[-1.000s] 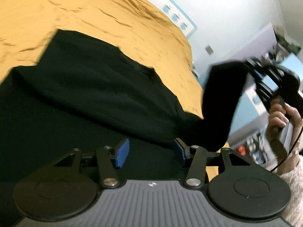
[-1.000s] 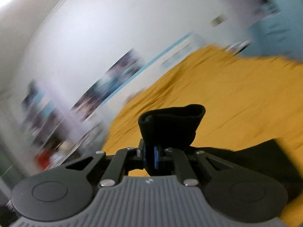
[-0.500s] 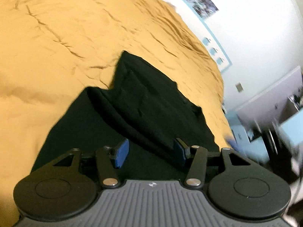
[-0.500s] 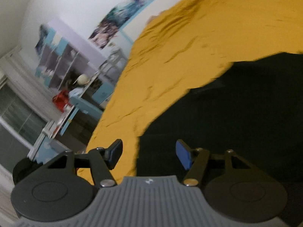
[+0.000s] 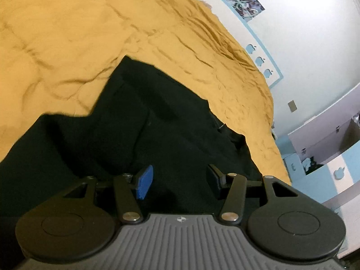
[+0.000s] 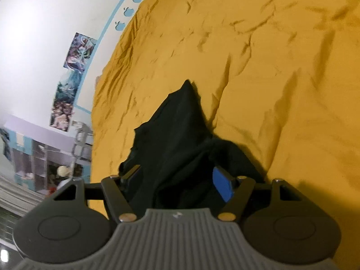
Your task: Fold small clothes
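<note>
We are in the middle of folding a soft black cloth garment [image 5: 157, 130] that lies on the bed, on its wrinkly mustard-yellow bed cover [image 5: 90, 33]. It sits near the edge of the bed closest to us, with lots of yellow all around its far side. One part is already laid over the rest (we can see a raised fold line across it).

Our left gripper [image 5: 178, 180] hangs just over the black cloth. Its fingers are wide apart and hold nothing. Our right gripper [image 6: 178, 181] is over a bunched-up end of the garment, with a pointy corner sticking out toward the middle of the bed. Its fingers are wide apart too, with cloth lying between them, but not pinched.

Next, we think, each gripper must pick an edge, close on it, and bring it over neatly.
</note>
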Demonstrator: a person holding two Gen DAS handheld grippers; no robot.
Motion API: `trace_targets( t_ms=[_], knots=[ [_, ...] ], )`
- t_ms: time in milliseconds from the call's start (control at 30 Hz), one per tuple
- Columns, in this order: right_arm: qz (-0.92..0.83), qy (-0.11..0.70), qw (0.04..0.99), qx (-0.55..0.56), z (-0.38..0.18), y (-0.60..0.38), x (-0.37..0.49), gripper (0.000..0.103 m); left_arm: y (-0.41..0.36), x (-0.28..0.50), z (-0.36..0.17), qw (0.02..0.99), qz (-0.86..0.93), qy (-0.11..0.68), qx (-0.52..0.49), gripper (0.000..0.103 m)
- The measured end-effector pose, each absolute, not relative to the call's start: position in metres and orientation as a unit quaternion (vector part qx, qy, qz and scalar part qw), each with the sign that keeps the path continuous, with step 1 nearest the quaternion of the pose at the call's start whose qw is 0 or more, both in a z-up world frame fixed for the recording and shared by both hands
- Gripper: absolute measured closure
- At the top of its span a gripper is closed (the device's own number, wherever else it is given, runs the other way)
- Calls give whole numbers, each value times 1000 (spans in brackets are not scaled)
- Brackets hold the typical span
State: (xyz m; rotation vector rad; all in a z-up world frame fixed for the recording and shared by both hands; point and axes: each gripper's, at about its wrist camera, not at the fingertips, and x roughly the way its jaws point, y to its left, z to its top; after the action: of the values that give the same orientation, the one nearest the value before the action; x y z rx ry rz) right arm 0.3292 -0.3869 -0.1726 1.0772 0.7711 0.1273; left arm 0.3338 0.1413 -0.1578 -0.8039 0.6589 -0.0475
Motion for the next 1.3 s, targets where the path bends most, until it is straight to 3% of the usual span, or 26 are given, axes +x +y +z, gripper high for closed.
trace_targets(
  t_ms=[267, 367, 433, 467, 633, 867, 967, 1000, 1100, 1133, 1200, 1300],
  knots=[
    [46, 358, 746, 560, -205, -357, 368, 37, 134, 349, -165, 872, -10, 330, -361, 43],
    [25, 333, 739, 586, -214, -365, 371, 42, 134, 353, -172, 871, -7, 342, -352, 43],
    [15, 332, 743, 581, -219, -368, 377, 68, 135, 355, -177, 869, -6, 347, -353, 43],
    [11, 345, 749, 565, -219, -369, 380, 103, 135, 355, -180, 867, -6, 348, -356, 43],
    [-9, 334, 779, 530, -197, -383, 362, 103, 140, 351, -183, 867, -21, 343, -362, 43],
    [-25, 384, 763, 519, -224, -389, 369, 103, 156, 346, -181, 853, -27, 350, -385, 51],
    [-41, 369, 783, 499, -197, -388, 352, 96, 153, 340, -164, 865, -39, 351, -356, 46],
    [-50, 362, 809, 460, -181, -380, 345, 89, 151, 339, -159, 869, -43, 350, -347, 45],
    [-26, 327, 863, 384, -143, -361, 335, 88, 149, 341, -148, 876, -57, 342, -336, 42],
    [-6, 314, 873, 374, -134, -355, 340, 86, 148, 344, -147, 877, -60, 338, -336, 42],
    [43, 299, 880, 367, -125, -344, 360, 72, 147, 353, -145, 880, -62, 329, -337, 42],
    [102, 299, 870, 379, -133, -330, 404, 70, 147, 370, -152, 876, -58, 326, -352, 42]
  ],
)
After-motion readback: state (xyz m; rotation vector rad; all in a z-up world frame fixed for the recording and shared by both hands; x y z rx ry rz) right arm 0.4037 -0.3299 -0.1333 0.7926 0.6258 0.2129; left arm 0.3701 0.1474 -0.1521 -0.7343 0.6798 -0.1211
